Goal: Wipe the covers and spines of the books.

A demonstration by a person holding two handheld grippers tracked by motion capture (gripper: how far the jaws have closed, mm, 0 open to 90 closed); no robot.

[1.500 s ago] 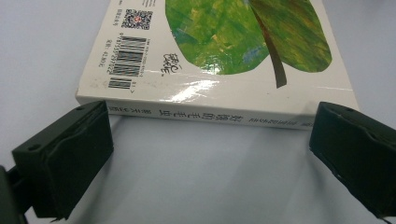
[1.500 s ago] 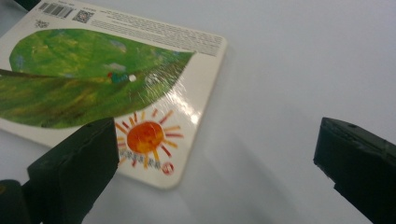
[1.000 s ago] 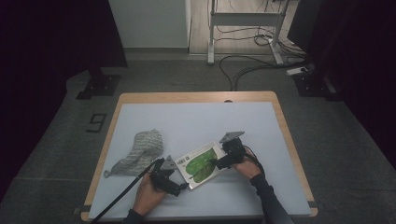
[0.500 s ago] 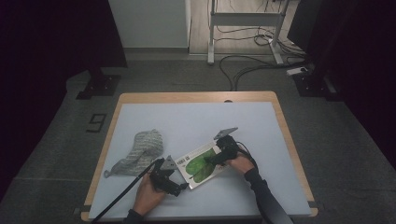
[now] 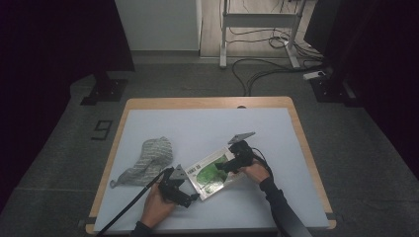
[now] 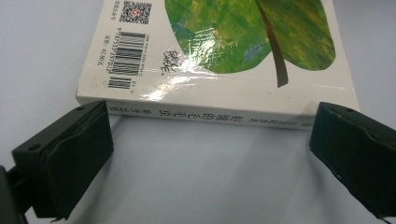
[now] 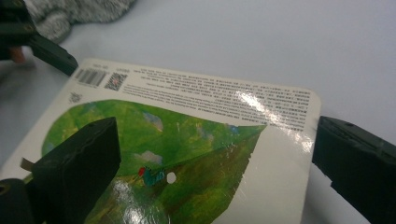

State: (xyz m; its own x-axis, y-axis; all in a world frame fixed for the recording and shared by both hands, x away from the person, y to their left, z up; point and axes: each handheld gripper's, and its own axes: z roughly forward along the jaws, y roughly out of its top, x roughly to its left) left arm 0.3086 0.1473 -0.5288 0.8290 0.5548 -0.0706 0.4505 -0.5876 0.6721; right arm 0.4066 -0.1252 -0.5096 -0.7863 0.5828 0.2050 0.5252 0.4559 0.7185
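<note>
A glossy white board book with a green leaf cover (image 5: 211,172) lies flat near the white table's (image 5: 207,123) front edge, between the tongs: left gripper (image 6: 210,140) spread before its spine, right gripper (image 7: 217,158) spread over its far corner

Green book (image 5: 211,172) flat near tabletop (image 5: 207,123) front edge, left claw (image 5: 193,196) at near corner, right claw (image 5: 223,167) over far side, grey cloth (image 5: 148,160) leftward.

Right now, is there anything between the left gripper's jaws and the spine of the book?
No. In the left gripper view, bare table lies between the left gripper and the book spine.
</note>
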